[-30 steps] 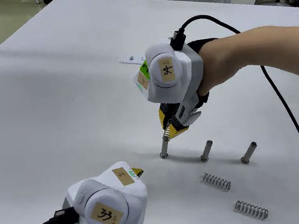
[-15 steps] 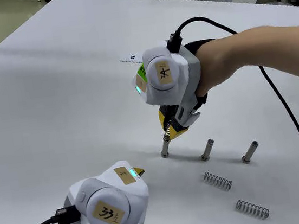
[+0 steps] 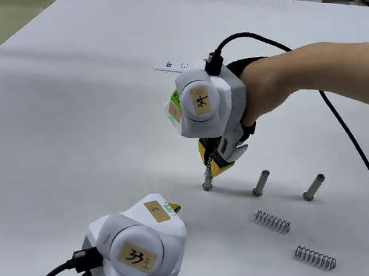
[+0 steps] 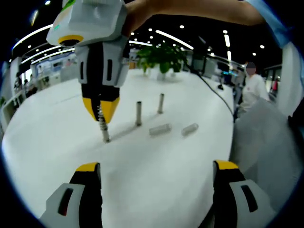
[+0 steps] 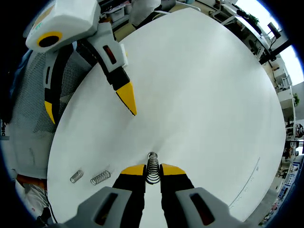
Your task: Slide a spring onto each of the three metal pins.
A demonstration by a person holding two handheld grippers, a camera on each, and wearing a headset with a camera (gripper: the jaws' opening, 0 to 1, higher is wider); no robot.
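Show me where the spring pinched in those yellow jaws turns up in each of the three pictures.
Head view: held spring at centre, under the right gripper, on top of the leftmost pin.
Left gripper view: held spring upper left, in the other gripper's yellow jaws.
Right gripper view: held spring bottom centre, between that view's own jaws.
Shared landmark: the two loose springs lying on the table.

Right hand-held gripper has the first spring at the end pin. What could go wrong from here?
1. The spring is pinched in the right hand-held gripper at the tip of the first pin. If tilted, it could snag or pop free on release.
2. No base shows under this pin, so a sideways push might topple it.
3. The middle pin stands close by, and the gripper could knock it when pulling away.
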